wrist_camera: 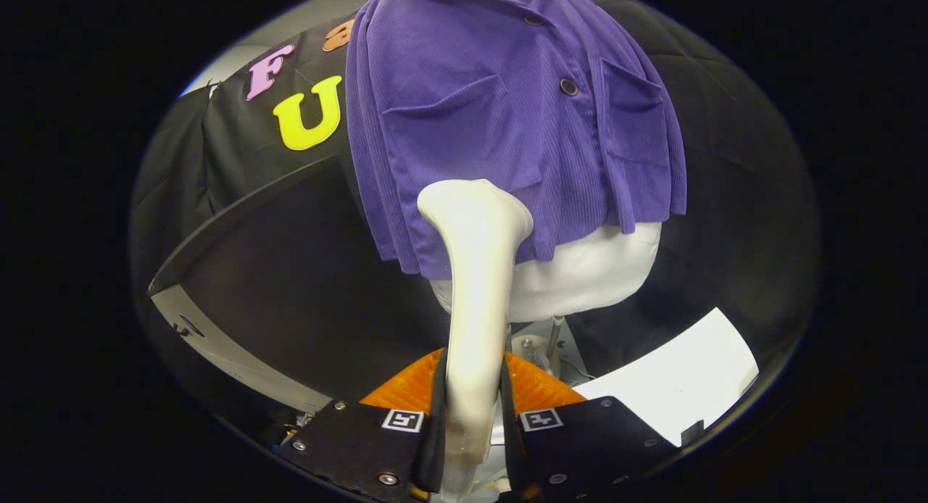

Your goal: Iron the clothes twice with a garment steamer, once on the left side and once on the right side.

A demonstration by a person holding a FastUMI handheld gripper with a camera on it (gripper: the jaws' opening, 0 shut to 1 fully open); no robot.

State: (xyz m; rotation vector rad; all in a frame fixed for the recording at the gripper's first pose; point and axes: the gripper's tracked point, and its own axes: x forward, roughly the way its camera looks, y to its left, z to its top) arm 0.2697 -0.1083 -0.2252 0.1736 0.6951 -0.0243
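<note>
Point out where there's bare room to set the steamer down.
Gripper is shut on the garment steamer. The white sheet, beyond the fingers beside the mannequin's stand, looks bare. The dark panel on the other side, beside the purple shirt, is also bare. Crowded: around the stand base under the mannequin.

Purple ribbed jacket (pixel 507 111) with dark buttons; white mannequin torso (pixel 580 278); cream garment steamer (pixel 475 271); white sheet (pixel 681 380) at four o'clock.

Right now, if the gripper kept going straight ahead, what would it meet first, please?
The gripper is shut on the steamer, so the steamer's head would likely press the purple shirt's lower hem on the mannequin first; depth is hard to judge.
</note>
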